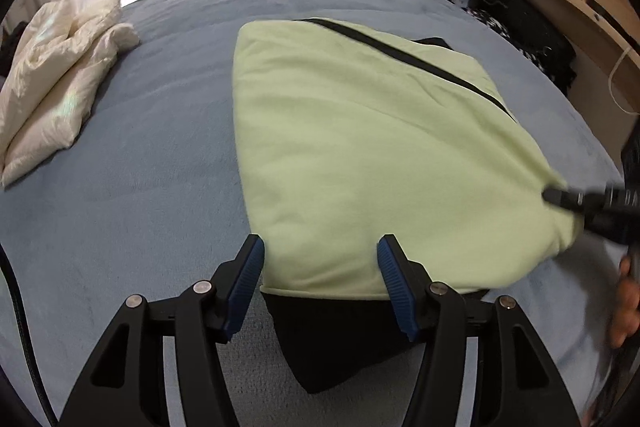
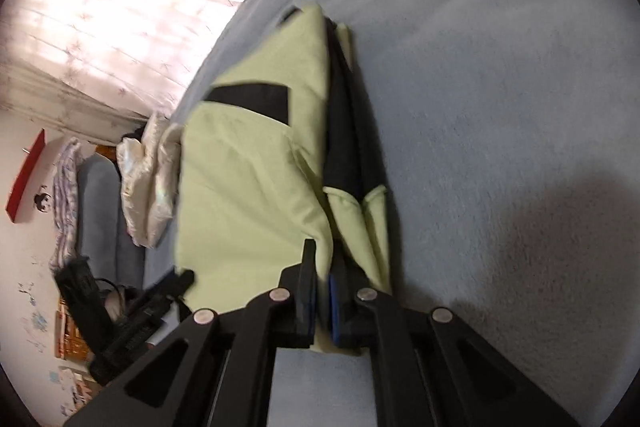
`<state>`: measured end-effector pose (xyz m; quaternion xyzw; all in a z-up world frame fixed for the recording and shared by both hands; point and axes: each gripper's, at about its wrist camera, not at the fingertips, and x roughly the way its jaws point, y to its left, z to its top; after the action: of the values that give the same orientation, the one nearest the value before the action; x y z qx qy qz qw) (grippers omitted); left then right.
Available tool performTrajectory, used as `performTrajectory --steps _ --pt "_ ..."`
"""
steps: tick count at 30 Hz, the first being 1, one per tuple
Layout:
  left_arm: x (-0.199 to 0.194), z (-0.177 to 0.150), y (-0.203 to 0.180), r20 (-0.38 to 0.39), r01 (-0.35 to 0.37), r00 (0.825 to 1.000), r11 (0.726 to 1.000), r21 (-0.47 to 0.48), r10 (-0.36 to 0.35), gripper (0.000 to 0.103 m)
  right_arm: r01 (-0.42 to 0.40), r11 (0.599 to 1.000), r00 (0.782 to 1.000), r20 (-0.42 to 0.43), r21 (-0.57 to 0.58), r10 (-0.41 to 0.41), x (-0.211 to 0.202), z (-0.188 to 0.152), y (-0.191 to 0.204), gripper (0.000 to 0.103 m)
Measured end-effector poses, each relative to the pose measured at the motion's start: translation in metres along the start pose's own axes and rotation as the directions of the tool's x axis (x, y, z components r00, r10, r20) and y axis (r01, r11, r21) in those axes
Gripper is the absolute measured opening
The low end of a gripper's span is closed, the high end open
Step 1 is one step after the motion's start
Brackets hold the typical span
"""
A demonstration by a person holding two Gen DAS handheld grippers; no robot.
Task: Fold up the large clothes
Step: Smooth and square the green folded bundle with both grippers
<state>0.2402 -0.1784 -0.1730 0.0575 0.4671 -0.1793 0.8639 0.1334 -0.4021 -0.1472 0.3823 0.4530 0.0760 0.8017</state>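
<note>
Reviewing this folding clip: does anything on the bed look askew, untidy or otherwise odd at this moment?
Mostly tidy. The green garment lies folded on the blue bedspread, but a black part sticks out beneath its near edge, uneven with the fold. A crumpled white garment lies unfolded at the bed's far left. The right gripper pinches the green fabric's edge.

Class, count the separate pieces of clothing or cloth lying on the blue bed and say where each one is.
2. A folded green garment lies mid-bed in front of the left gripper; a crumpled white cloth lies near the bed's far left edge. More may lie out of view.
</note>
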Motion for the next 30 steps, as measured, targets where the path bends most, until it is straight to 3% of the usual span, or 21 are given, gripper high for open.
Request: performTrajectory --steps 4,10,16,18,20,21,25,30 --pt "-0.004 0.013 0.011 -0.012 0.076 0.997 0.997 -0.030 -0.076 0.057 0.021 0.999 0.999 0.025 -0.030 -0.020 -0.005 0.032 0.015 0.043" --pt "0.007 0.044 0.027 -0.008 0.123 0.992 0.987 -0.101 -0.124 0.058 0.022 1.000 0.999 0.026 -0.003 -0.022 0.022 0.088 0.014 0.045" --pt "0.032 0.061 0.032 -0.032 0.130 0.990 0.983 -0.133 -0.136 0.058 0.050 0.999 0.998 0.036 -0.014 -0.049 0.055 0.118 0.013 0.045" --pt "0.035 0.061 0.027 -0.026 0.120 0.992 0.985 -0.120 -0.124 0.062 0.051 0.998 0.998 0.031 -0.020 -0.051 0.064 0.123 0.014 0.042" --pt "0.036 0.058 0.020 -0.013 0.099 0.995 0.990 -0.097 -0.101 0.066 0.080 0.995 0.997 0.017 -0.057 -0.079 0.073 0.129 0.016 0.011" --pt "0.037 0.058 0.019 -0.010 0.091 0.996 0.992 -0.086 -0.092 0.067 0.107 0.989 0.994 0.011 -0.099 -0.106 0.077 0.131 0.021 0.005" --pt "0.039 0.053 0.009 0.016 0.058 0.998 0.998 -0.035 -0.058 0.070 0.212 0.937 0.973 0.148 -0.279 -0.176 0.067 0.139 0.046 0.002" --pt "0.042 0.046 -0.005 0.059 0.006 0.998 1.000 0.017 -0.007 0.076 0.289 0.915 0.957 0.110 -0.282 -0.269 0.092 0.142 0.024 0.003"
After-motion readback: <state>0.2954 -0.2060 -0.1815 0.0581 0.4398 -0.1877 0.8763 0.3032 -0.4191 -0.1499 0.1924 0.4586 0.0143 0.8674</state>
